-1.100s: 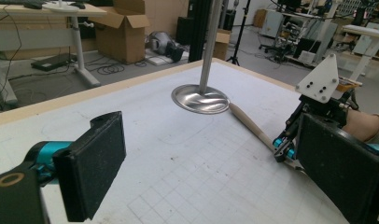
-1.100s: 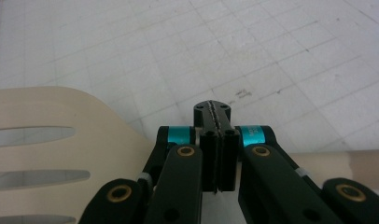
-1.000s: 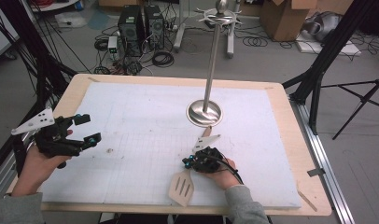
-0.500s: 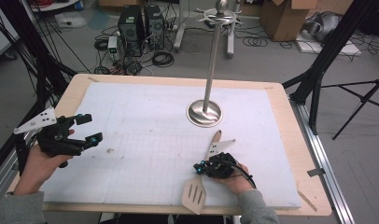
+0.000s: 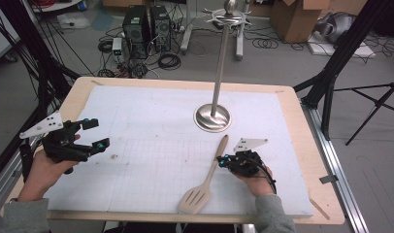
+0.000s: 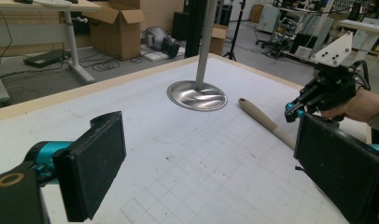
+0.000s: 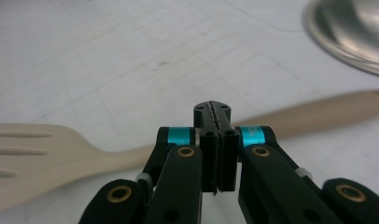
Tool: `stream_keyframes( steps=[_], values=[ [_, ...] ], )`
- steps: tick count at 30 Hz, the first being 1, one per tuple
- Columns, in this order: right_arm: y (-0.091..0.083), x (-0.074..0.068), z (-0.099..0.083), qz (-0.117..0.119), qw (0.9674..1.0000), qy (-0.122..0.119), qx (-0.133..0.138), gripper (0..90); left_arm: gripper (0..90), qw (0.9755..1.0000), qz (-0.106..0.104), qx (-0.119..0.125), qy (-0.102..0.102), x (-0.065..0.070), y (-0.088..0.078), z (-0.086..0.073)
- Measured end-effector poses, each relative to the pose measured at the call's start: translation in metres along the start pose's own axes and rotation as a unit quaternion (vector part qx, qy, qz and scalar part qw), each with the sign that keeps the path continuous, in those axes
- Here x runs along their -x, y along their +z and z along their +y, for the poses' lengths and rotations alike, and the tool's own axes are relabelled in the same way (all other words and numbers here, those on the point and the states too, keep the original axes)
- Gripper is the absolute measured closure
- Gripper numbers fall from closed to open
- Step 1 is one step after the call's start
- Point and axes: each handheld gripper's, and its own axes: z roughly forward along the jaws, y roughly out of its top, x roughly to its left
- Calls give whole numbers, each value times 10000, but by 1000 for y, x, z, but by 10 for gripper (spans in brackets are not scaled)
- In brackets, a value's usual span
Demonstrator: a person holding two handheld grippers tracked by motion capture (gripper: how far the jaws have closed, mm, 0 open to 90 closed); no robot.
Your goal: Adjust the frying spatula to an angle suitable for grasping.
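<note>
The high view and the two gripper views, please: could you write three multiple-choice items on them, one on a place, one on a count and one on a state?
1. Where does the pale wooden slotted spatula lie?
A. on the white gridded mat
B. on the grey floor
C. hung on the stand

2. How many long slots show in the spatula's blade in the right gripper view?
A. one
B. three
C. six

3. How do the jaws of the right gripper stand?
A. wide apart
B. shut on the spatula
C. shut, with nothing between them

Answers: 1 A, it lies flat on the mat in front of the round steel base of the stand. 2 B, three slots show. 3 C, the pads meet, with the spatula handle lying beyond them.
</note>
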Motion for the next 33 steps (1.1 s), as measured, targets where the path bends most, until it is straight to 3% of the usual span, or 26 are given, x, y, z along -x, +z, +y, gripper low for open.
stream_keyframes(
  steps=[5,11,13,33],
  values=[
    [2,15,-7,-247,9996,81,-54,900,95,10000,-18,-32,9,0,1,-1],
    [15,23,-8,-468,9987,82,-161,900,95,10000,2,-57,-27,-1,1,-3],
    [20,25,-9,-467,9986,14,-261,900,95,10000,17,-65,-34,0,0,-4],
    [55,21,16,-375,9989,-144,-249,900,95,9999,140,-49,-41,-1,-12,-9]
  ],
)
